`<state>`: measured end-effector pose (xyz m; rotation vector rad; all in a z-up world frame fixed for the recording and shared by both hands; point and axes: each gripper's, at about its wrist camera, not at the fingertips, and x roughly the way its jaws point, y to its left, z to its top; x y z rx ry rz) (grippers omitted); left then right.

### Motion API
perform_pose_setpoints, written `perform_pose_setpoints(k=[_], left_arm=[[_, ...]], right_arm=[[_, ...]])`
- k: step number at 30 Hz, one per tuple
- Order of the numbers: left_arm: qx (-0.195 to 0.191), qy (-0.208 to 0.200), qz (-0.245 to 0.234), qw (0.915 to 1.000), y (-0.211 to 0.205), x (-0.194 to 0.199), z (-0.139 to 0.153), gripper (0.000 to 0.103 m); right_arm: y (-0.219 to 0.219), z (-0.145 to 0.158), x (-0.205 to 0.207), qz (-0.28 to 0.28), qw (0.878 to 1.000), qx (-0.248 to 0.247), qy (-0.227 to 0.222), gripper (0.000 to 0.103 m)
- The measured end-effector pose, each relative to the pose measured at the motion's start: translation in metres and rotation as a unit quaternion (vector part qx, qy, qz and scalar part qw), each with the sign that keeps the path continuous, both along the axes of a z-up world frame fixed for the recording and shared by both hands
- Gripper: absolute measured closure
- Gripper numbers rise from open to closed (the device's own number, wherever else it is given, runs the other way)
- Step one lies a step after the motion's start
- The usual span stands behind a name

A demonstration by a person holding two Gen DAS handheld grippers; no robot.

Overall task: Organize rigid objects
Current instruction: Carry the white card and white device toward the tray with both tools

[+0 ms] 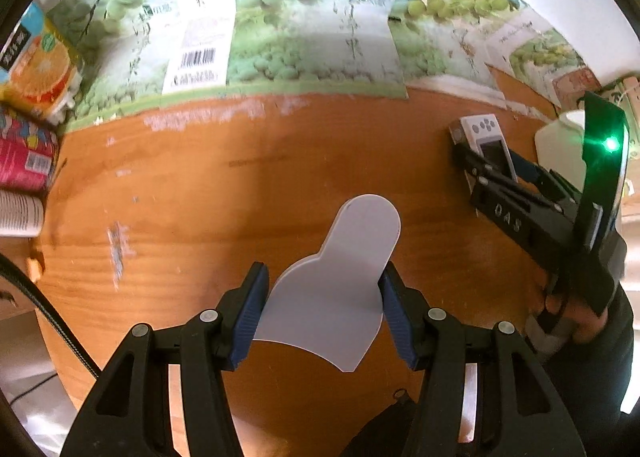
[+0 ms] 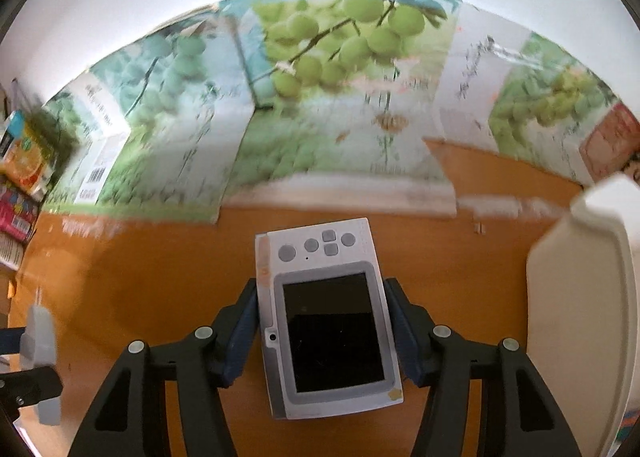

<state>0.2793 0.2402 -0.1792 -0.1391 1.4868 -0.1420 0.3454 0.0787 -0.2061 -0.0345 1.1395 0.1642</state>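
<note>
My left gripper (image 1: 322, 281) is shut on a flat pale grey plastic piece (image 1: 340, 277) with a rounded neck, held above the orange wooden table (image 1: 200, 185). My right gripper (image 2: 322, 297) is shut on a white handheld device (image 2: 326, 317) with a dark screen and grey buttons, held above the same table. In the left wrist view the right gripper (image 1: 472, 153) and the device (image 1: 490, 141) show at the far right. In the right wrist view the grey piece (image 2: 38, 337) shows at the left edge.
Grape-print cartons (image 1: 304, 29) line the back of the table. An orange juice carton (image 1: 38, 69) and a pink box (image 1: 24, 153) stand at the left. A white plastic jug (image 2: 580, 297) stands close on the right of the right gripper.
</note>
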Motion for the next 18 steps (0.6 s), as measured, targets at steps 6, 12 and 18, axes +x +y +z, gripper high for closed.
perform_pose_setpoints(k=[6, 12, 18], left_arm=[[0.015, 0.024, -0.016, 0.9995, -0.012, -0.02, -0.015, 0.044], [0.022, 0.034, -0.03, 0.9987, -0.02, -0.041, -0.02, 0.044], [0.015, 0.034, -0.042, 0.9984, -0.027, -0.062, -0.016, 0.044]], right_arm=[[0.006, -0.001, -0.057, 0.017, 1.0, -0.007, 0.024, 0.043], [0.004, 0.003, -0.109, 0.029, 0.997, -0.019, 0.076, 0.043], [0.0, 0.004, -0.163, 0.049, 0.991, -0.028, 0.124, 0.044]])
